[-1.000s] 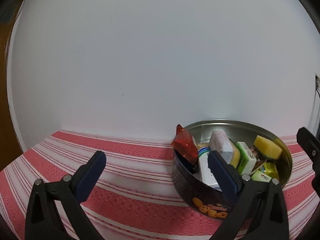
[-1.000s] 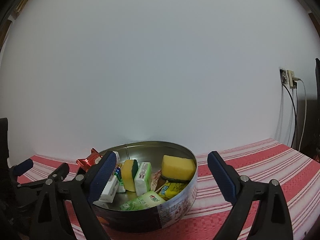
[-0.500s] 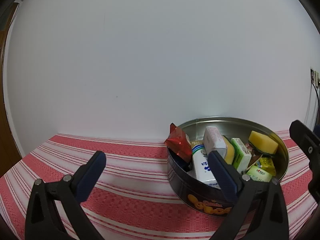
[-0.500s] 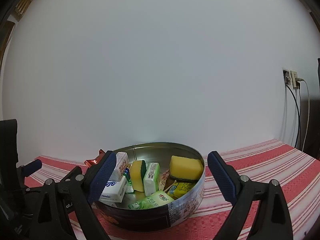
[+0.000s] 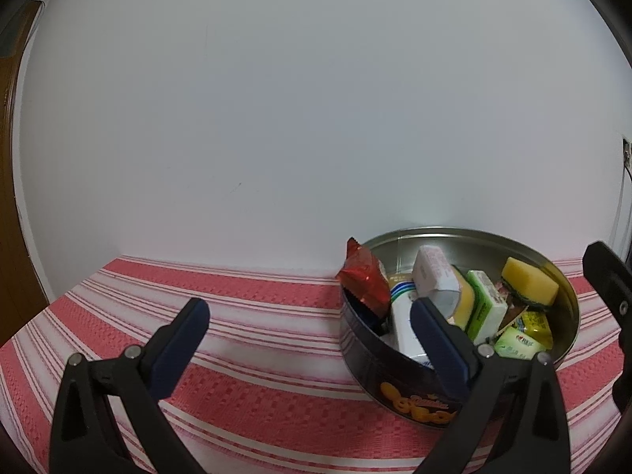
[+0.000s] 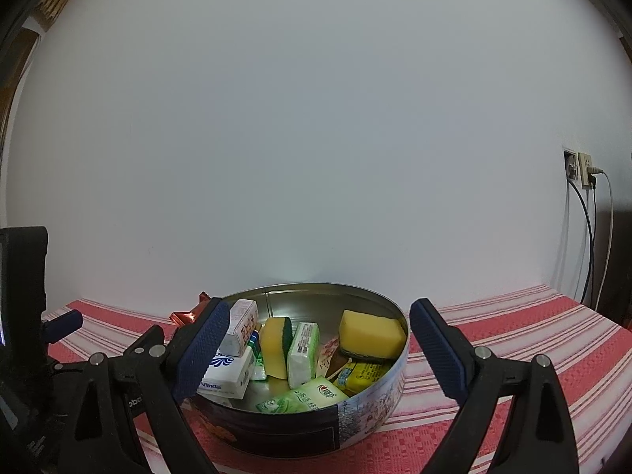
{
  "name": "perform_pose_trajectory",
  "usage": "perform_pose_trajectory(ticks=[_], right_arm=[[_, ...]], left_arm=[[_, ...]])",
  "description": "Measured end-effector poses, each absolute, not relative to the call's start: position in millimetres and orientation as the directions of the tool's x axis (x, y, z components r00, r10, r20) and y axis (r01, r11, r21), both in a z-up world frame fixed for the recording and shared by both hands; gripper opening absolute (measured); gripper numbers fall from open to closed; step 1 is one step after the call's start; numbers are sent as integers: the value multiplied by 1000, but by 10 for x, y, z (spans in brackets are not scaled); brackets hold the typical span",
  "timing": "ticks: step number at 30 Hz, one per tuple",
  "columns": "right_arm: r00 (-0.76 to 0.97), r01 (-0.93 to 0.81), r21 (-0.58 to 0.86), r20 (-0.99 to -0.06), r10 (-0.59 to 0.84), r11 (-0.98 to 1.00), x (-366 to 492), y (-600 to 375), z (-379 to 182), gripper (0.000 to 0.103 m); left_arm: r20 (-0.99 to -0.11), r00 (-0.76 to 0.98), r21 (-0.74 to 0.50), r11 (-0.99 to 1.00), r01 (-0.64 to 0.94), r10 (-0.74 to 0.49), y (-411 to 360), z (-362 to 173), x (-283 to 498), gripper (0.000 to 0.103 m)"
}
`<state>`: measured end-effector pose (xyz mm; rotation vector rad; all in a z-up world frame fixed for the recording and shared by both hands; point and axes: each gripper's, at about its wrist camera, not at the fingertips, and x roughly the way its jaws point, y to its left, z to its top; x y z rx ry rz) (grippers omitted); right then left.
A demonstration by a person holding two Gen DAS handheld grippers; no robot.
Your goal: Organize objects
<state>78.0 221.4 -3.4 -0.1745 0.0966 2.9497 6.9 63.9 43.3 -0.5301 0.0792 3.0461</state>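
A round metal tin [image 6: 367, 403] [image 5: 357, 359] stands on the red striped tablecloth [image 5: 252, 304], holding several items: yellow sponges [image 6: 371, 333], a white tissue pack [image 6: 229, 371], green packets [image 6: 302, 395] and a red wrapper [image 5: 363, 280] leaning over its left rim. My right gripper [image 6: 318, 345] is open, its blue pads on either side of the tin's near part and above it, gripping nothing. My left gripper [image 5: 308, 330] is open too, left of the tin with its right finger in front of the tin's wall. Nothing sits between its pads.
A white wall stands close behind the table. A wall socket [image 6: 580, 168] with cables hangs at the far right, beside a dark object. A brown wooden edge [image 5: 12, 197] is at the far left. Bare tablecloth stretches left and right of the tin.
The tin has shifted slightly right in the right wrist view and slightly left in the left wrist view. Both grippers stay open with nothing held.
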Motion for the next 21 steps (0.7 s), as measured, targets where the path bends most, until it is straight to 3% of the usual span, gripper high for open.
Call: perform_pose_trajectory(ticks=[21], right_arm=[[-976,-187,55,-128,179,-981,890,2233,-12,94]], left_arm=[[-349,-936,45,-997,-55,36,617,440,57,103]])
